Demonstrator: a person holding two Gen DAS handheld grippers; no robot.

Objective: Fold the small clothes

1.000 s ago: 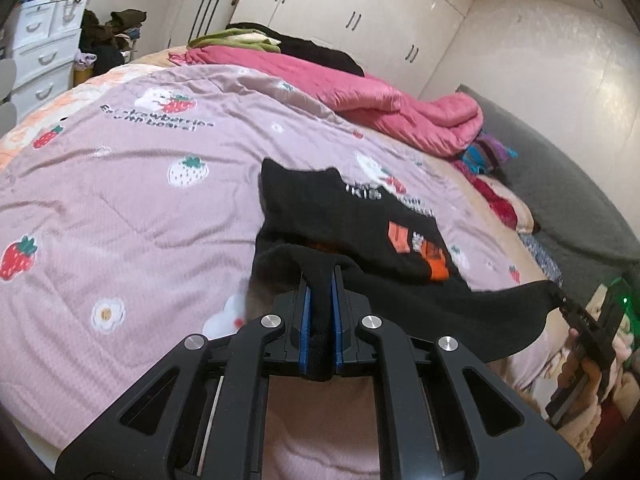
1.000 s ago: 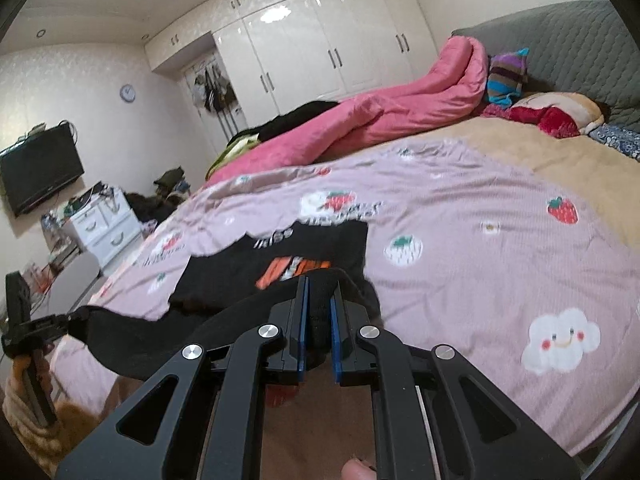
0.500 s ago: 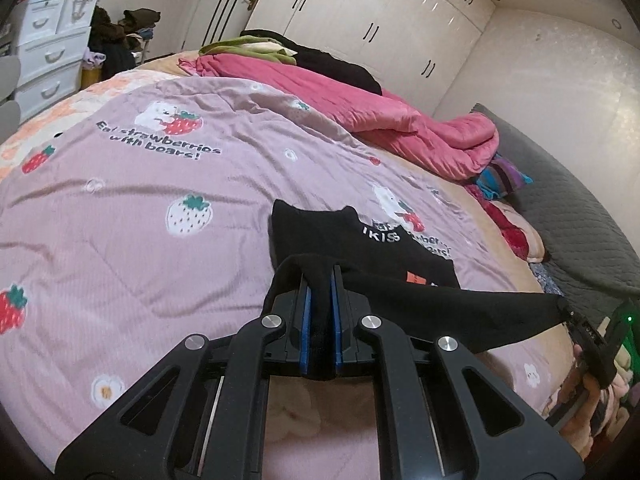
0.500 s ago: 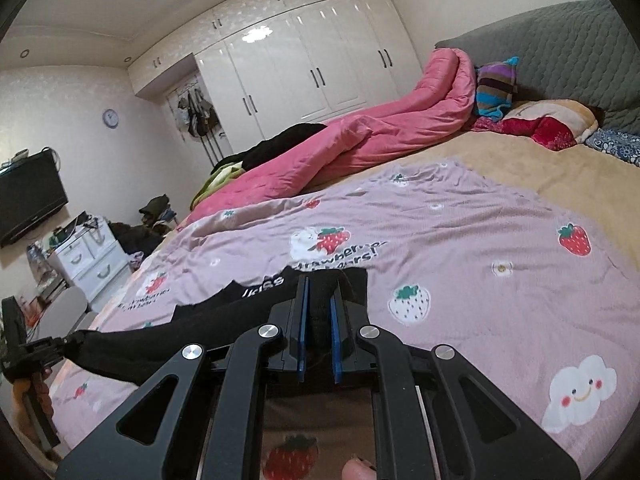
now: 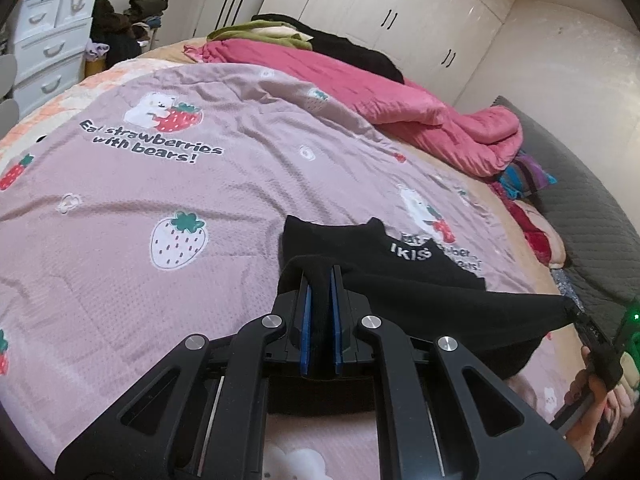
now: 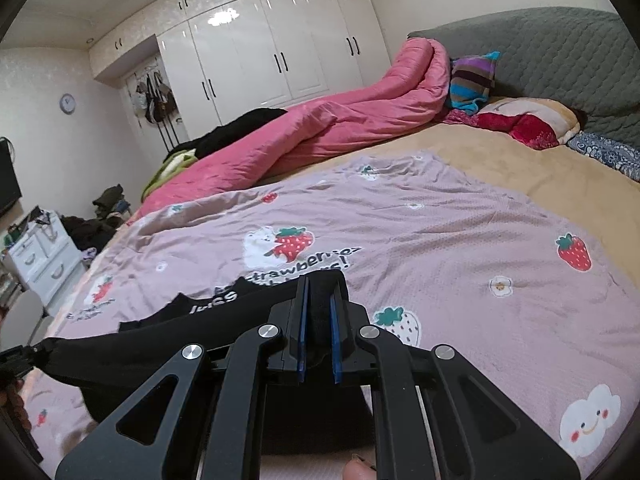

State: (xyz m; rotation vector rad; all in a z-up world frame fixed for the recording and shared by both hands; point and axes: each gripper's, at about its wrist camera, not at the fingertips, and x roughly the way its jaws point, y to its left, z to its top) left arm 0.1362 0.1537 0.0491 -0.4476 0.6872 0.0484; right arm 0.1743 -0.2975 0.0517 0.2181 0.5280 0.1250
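A small black garment [image 5: 420,280] with white lettering lies on the pink strawberry blanket [image 5: 160,184]. Its near edge is lifted and stretched taut between both grippers, folded over toward the far part. My left gripper [image 5: 319,280] is shut on one corner of that edge. My right gripper [image 6: 318,292] is shut on the other corner; it also shows at the right edge of the left wrist view [image 5: 580,320]. In the right wrist view the garment [image 6: 160,344] runs left to the left gripper [image 6: 20,356]. The orange print is hidden under the fold.
A rolled pink duvet [image 5: 380,92] lies across the far side of the bed, with dark and green clothes [image 5: 280,36] behind it. Pillows [image 6: 520,120] and a grey headboard [image 6: 560,52] are at the right. A white dresser [image 5: 44,52] stands at left.
Both grippers have carried the held edge forward over the garment. The fold now covers the orange print, and only the collar part with lettering shows beyond it.
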